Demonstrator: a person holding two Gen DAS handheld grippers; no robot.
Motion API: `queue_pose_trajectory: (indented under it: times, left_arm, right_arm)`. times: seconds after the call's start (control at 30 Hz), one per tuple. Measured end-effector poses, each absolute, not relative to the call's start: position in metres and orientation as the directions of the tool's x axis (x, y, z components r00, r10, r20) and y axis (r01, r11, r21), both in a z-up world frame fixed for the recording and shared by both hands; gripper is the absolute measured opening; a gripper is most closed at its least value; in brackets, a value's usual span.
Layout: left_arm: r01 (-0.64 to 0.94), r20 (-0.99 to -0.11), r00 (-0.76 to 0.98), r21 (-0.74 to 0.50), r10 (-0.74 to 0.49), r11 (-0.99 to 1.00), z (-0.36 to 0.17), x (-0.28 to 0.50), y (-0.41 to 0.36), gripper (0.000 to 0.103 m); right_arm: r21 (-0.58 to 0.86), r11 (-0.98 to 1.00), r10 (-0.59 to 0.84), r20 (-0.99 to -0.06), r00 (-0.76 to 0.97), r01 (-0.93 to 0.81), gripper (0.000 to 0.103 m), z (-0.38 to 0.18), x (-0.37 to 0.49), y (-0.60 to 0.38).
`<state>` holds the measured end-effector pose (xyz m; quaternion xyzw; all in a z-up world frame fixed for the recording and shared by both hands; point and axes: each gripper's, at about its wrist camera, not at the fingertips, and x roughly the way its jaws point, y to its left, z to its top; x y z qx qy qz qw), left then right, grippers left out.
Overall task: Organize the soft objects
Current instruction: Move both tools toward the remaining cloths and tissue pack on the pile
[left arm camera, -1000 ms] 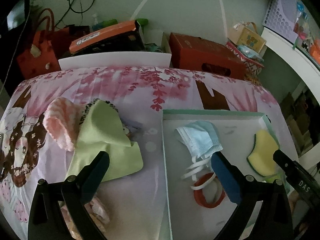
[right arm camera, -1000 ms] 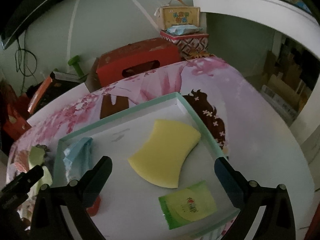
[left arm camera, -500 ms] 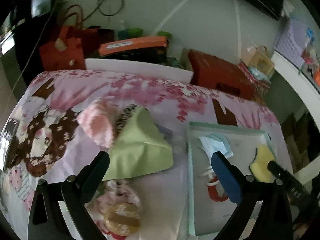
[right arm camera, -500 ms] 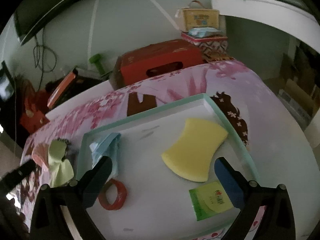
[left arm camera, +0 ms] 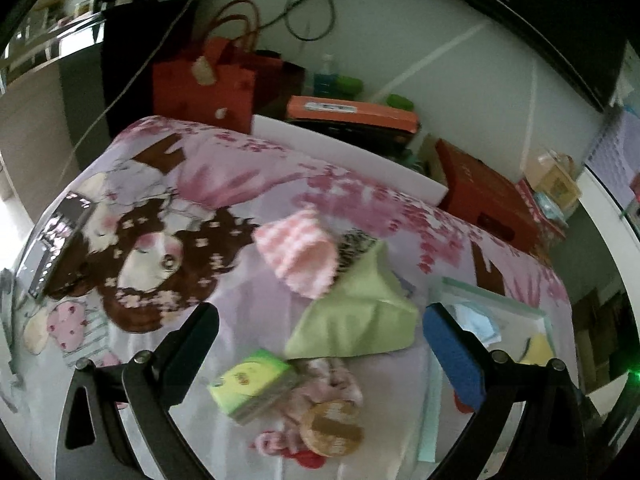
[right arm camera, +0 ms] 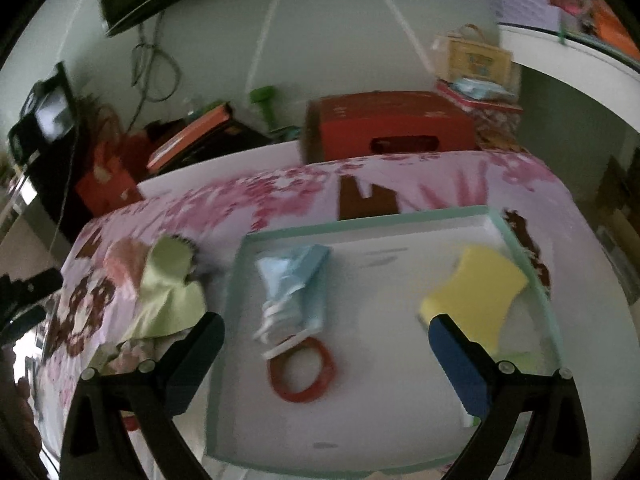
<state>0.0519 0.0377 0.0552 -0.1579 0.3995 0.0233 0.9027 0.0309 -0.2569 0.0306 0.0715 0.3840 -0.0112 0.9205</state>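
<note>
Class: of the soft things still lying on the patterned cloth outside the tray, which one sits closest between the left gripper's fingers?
The green-and-yellow tissue pack, just ahead of the open left gripper; the light green cloth and pink striped knit lie farther off.

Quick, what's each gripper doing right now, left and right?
Left gripper: open, holding nothing.
Right gripper: open, holding nothing.

Dim light falls on a pale green wall (right arm camera: pixel 328 40) crossed by thin white lines, with looped cables (left arm camera: pixel 312 12) hanging against it. A red gift bag (left arm camera: pixel 204 88), a red box (right arm camera: pixel 388 128) and a white shelf (right arm camera: pixel 572 56) stand behind the bench.
</note>
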Motion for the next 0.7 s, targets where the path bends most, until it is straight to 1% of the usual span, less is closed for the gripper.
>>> queue_pose_trajectory:
  times: [0.27,0.4,0.47,0.7]
  left_arm:
    - [-0.249,-0.767,0.642,-0.231,-0.018,0.941,0.042,0.043,0.064,0.102]
    - [-0.266,-0.773,0.634,-0.242,-0.020,0.933,0.035,0.038,0.073,0.102]
    - [-0.264,-0.791,0.611,-0.240,-0.031,0.934,0.030,0.038,0.075,0.102]
    - [-0.245,-0.852,0.520,-0.219,-0.062,0.944,0.010,0.038,0.076,0.101]
  right_arm:
    - [0.118,0.992,0.119,-0.692,0.712,-0.052,0.103,0.032,0.028,-0.206]
    - [0.119,0.985,0.173,-0.701,0.692,-0.127,0.103,0.027,0.027,-0.181]
    - [0.115,0.981,0.192,-0.709,0.678,-0.158,0.103,0.024,0.026,-0.171]
    - [0.082,0.971,0.206,-0.756,0.621,-0.223,0.103,0.009,0.022,-0.141]
